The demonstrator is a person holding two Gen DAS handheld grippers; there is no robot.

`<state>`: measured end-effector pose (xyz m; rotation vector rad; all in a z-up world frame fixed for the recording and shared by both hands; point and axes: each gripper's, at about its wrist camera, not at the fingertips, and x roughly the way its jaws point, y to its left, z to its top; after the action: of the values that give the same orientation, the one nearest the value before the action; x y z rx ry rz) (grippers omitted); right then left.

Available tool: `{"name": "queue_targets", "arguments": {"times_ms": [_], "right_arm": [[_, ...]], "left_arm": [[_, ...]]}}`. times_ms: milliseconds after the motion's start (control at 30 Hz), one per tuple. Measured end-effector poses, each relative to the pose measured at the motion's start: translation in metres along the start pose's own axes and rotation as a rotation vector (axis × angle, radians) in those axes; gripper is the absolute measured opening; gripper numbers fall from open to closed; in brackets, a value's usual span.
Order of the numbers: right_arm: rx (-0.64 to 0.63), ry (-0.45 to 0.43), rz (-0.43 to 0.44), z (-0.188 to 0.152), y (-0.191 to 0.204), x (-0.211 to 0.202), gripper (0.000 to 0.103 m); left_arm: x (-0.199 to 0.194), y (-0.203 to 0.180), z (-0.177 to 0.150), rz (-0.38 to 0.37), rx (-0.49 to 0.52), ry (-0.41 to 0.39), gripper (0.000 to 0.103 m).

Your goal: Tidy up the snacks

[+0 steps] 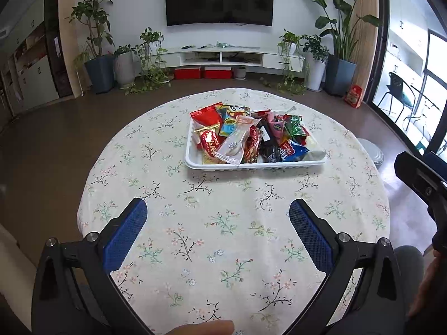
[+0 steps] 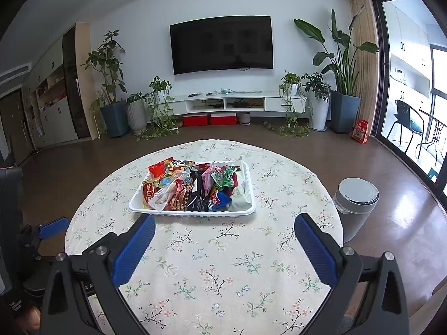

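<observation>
Both sets of fingers are sitting spread wide with nothing between them. The left gripper (image 1: pixel 218 215) is hanging over the near part of the tabletop (image 1: pixel 223 251), and the right gripper (image 2: pixel 225 229) is doing the same, angled down a bit less. The tray (image 1: pixel 195 164) is lying well ahead of the left fingers (image 1: pixel 131 223), near the middle of the flowered cloth, and it's piled with snacks (image 1: pixel 251 139). In the right view the tray's front rim is sitting just past the fingertips (image 2: pixel 145 229), not touching. A grey bin (image 2: pixel 354 203) is standing on the floor to the right of the table.
</observation>
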<state>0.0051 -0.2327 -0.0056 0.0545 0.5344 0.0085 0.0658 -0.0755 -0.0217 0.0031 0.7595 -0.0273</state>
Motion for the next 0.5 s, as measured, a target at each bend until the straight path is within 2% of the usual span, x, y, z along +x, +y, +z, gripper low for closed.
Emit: {"name": "queue_targets", "arguments": {"times_ms": [500], "right_arm": [[-0.032,0.041,-0.003,-0.009,0.014,0.001,0.102]], "left_arm": [[0.004,0.012,-0.001,0.010,-0.027,0.024,0.103]]}}
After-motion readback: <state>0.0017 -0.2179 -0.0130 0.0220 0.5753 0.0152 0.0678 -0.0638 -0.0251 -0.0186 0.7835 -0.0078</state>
